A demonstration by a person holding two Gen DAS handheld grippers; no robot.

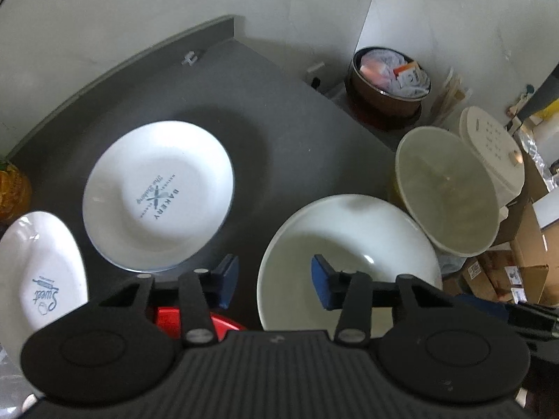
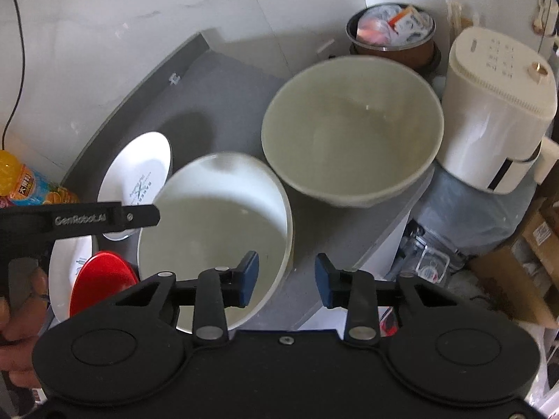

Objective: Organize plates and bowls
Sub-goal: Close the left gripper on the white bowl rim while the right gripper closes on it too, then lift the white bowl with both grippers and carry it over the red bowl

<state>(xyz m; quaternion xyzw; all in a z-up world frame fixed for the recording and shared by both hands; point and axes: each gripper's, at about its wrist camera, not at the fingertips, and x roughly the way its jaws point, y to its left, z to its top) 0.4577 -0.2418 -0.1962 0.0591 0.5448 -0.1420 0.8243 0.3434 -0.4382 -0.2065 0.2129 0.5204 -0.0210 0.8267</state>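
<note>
On the grey table: every dish lies apart from the rest; nothing looks stacked or sorted yet.
Table point(image 1: 279, 111): dark grey, set against a pale wall.
Bakery plate point(image 1: 157, 195): white, flat on the table, alone at centre left.
Sweet plate point(image 1: 38, 272): white, at the left edge, with a red dish point(image 2: 101, 279) resting on or over it.
Wide white bowl point(image 1: 349, 244): upright, near the table's right side, just beside the deep bowl.
Deep bowl point(image 2: 353, 129): greyish, upright, by the table's right edge.
Left claw point(image 1: 274, 281): half open, nothing between the pads; its right pad hangs over the wide white bowl's near left rim, no contact visible.
Right claw point(image 2: 286, 279): half open and empty, astride the wide white bowl's right rim, not pressing it.
Done: seemingly nothing.
Left: likely nest the bowls, then stack the plates.
</note>
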